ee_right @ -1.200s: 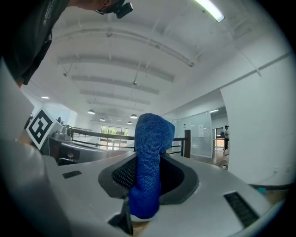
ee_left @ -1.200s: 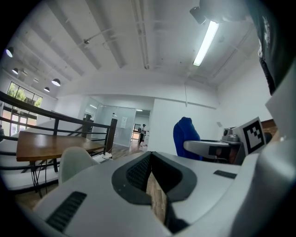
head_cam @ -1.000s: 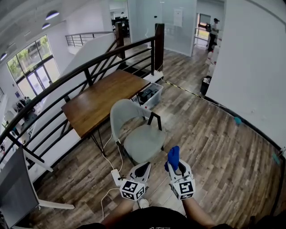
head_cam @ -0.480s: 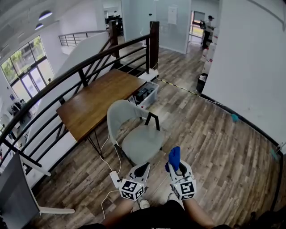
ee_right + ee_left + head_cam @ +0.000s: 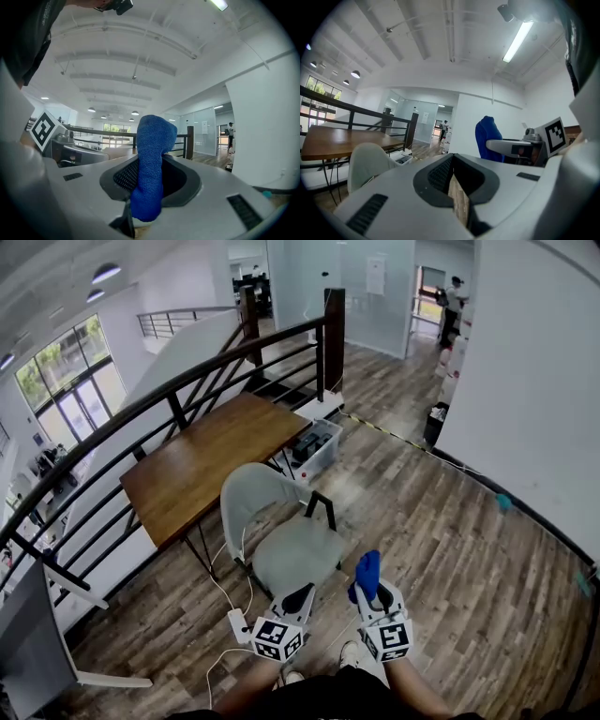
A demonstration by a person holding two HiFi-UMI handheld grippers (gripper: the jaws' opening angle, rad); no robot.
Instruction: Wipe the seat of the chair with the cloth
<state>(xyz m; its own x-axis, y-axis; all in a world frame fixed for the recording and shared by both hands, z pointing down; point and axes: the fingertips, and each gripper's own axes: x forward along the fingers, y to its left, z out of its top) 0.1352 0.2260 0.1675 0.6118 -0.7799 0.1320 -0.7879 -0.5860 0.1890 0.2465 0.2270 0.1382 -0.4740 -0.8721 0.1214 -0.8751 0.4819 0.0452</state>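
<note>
A pale grey shell chair (image 5: 281, 535) with black legs stands beside a wooden table (image 5: 211, 460); its seat (image 5: 302, 554) faces me. My right gripper (image 5: 367, 585) is shut on a blue cloth (image 5: 367, 570), which sticks up from the jaws (image 5: 151, 159). It hovers just right of the seat's near edge. My left gripper (image 5: 296, 598) is shut and holds nothing, over the seat's front edge. In the left gripper view the chair back (image 5: 365, 164) shows at left and the cloth (image 5: 487, 136) at right.
A black railing (image 5: 141, 409) runs behind the table. A white power strip (image 5: 236, 624) with cables lies on the wood floor left of the chair. A clear storage box (image 5: 314, 444) sits past the table. A person (image 5: 457, 296) stands far off in the corridor.
The view has shifted slightly; the chair sits a little closer to the grippers. Both grippers keep the same pose and the cloth stays held.
</note>
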